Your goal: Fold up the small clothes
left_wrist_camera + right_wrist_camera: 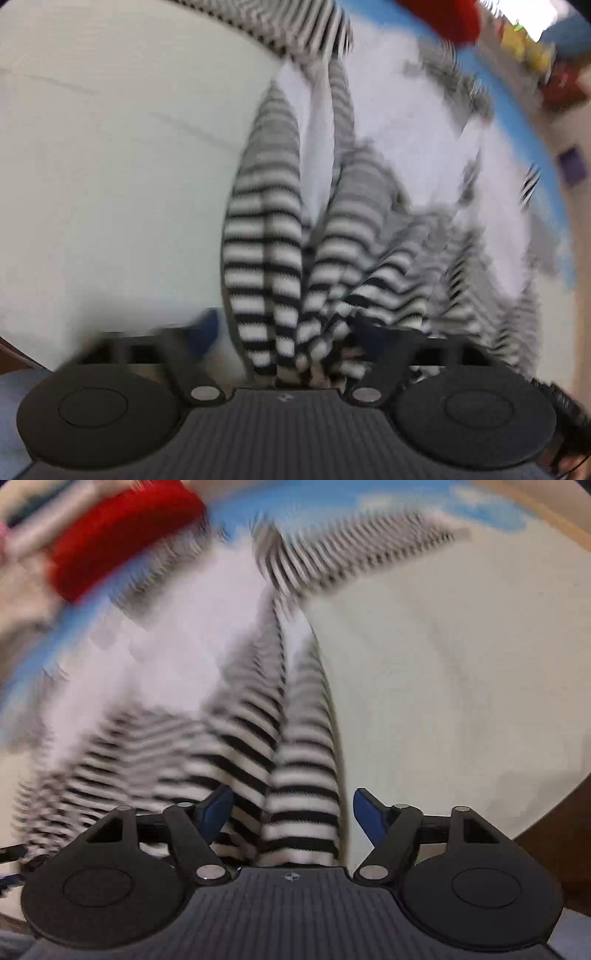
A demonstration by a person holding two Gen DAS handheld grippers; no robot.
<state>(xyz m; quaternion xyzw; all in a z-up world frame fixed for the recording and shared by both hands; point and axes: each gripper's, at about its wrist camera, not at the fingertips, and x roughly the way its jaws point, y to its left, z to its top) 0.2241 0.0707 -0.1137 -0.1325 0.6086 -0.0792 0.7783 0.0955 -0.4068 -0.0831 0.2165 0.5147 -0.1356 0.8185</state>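
Observation:
A black-and-white striped garment hangs bunched from my left gripper, with folds trailing away over a white cloth surface. The left fingers are mostly hidden by the fabric and motion blur. In the right wrist view the same striped garment runs between the blue-padded fingers of my right gripper. The jaws stand wide apart with the fabric lying loosely between them. Both views are blurred by movement.
A red item lies at the far edge, also in the left wrist view. A blue border edges the white cloth. Colourful small objects sit beyond it. A brown edge shows at the lower right.

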